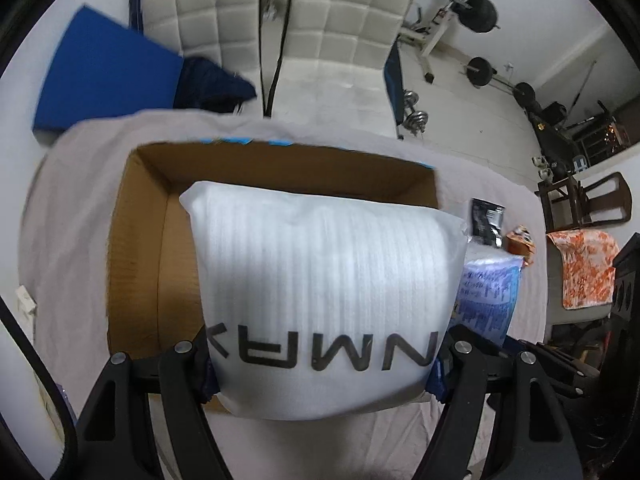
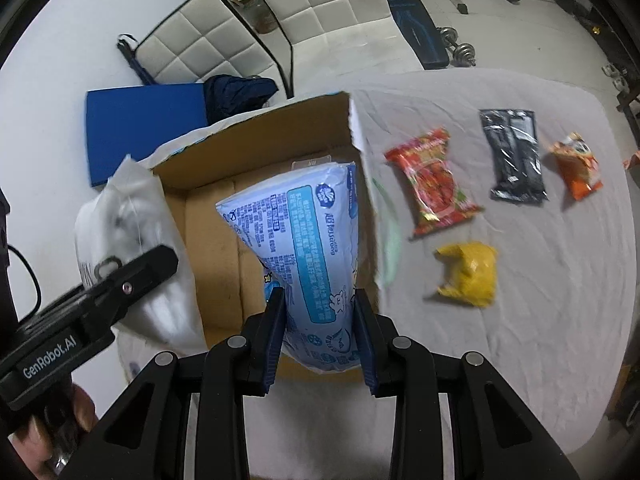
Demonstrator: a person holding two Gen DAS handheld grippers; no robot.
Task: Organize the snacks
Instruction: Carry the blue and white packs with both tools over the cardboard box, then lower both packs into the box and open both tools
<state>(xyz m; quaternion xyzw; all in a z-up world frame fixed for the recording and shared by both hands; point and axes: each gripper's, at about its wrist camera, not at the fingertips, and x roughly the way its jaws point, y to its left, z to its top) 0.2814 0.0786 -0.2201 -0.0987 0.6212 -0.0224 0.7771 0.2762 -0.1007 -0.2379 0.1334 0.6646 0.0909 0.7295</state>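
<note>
An open cardboard box (image 1: 140,240) (image 2: 216,216) stands on the cloth-covered table. My left gripper (image 1: 320,360) is shut on a large white foam-wrapped package (image 1: 324,284), held over the box; from the right wrist view that package (image 2: 132,232) and the left gripper (image 2: 100,300) sit at the box's left edge. My right gripper (image 2: 320,328) is shut on a light blue snack bag (image 2: 308,240) (image 1: 488,296), held above the box's right side. A red packet (image 2: 434,184), a yellow packet (image 2: 468,272), a black packet (image 2: 516,156) and an orange packet (image 2: 576,166) lie on the cloth.
The table cloth (image 2: 520,320) is grey-white and wrinkled. Beyond the table stand white padded chairs (image 1: 332,20), a blue mat (image 1: 104,76), a weight bench and dumbbells (image 1: 412,108). A hand (image 2: 52,432) holds the left gripper's handle.
</note>
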